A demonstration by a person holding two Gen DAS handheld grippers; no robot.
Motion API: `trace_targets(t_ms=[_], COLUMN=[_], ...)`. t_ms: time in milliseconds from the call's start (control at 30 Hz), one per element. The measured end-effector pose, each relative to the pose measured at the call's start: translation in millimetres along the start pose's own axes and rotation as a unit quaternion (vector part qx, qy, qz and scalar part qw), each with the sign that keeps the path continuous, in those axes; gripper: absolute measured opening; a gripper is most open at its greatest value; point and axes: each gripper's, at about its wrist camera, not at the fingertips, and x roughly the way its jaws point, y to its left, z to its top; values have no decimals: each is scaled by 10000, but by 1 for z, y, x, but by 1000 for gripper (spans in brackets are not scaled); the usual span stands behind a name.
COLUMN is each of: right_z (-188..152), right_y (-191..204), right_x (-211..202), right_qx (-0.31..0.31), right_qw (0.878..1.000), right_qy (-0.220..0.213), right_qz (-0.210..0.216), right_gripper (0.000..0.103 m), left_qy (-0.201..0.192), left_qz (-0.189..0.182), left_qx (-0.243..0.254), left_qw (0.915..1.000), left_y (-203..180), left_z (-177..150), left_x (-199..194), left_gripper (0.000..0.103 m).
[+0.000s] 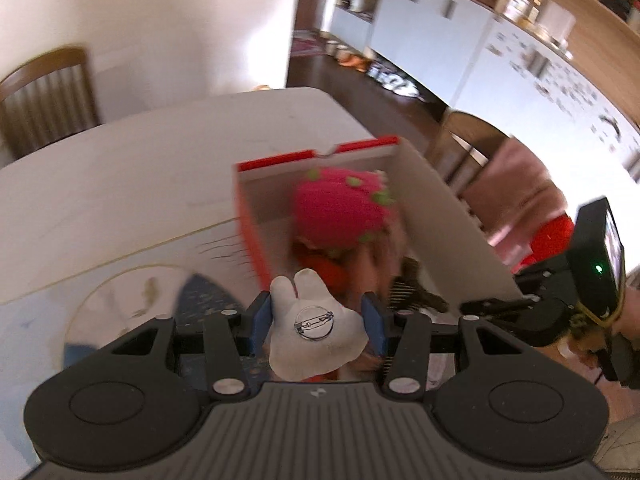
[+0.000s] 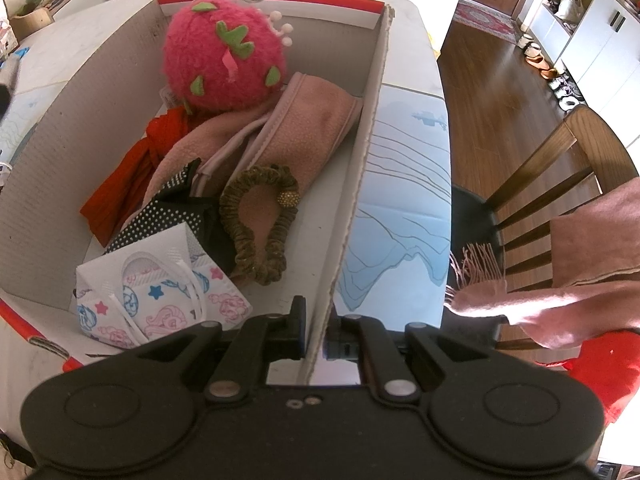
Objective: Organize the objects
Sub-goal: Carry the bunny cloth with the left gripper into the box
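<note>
Fingers [image 1: 316,322] around white brooch [image 1: 314,330]

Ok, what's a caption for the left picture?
Left gripper carries a white felt bunny brooch toward the red-rimmed cardboard box.

We find the box [image 2: 200,20] open on top — entry is from above. Its right half of the floor [image 2: 320,208] is bare; the strawberry plush [image 2: 224,60] and clothes [image 2: 304,128] crowd the left.

Left wrist camera looks steeply down along its tool [image 1: 316,316] toward the box [image 1: 256,220]; right wrist camera sits close over the same box [image 2: 360,184].
</note>
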Motion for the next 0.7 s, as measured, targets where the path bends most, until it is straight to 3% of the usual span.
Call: trace_targets(t_ms=[267, 700], right_z=[0, 0], right_y=[0, 0], right_x=[0, 1], right_qx=[11, 12], right_qw=[10000, 10000], right_qy=[-12, -17], right_qz=[11, 15], right_gripper=[7, 7], left_qy=[275, 877], left_qz=[-135, 205], left_qx=[453, 968], left_qw=[9985, 9912], left_y=[-37, -59], left_z=[3, -2], left_x=[29, 94], left_gripper=[47, 48])
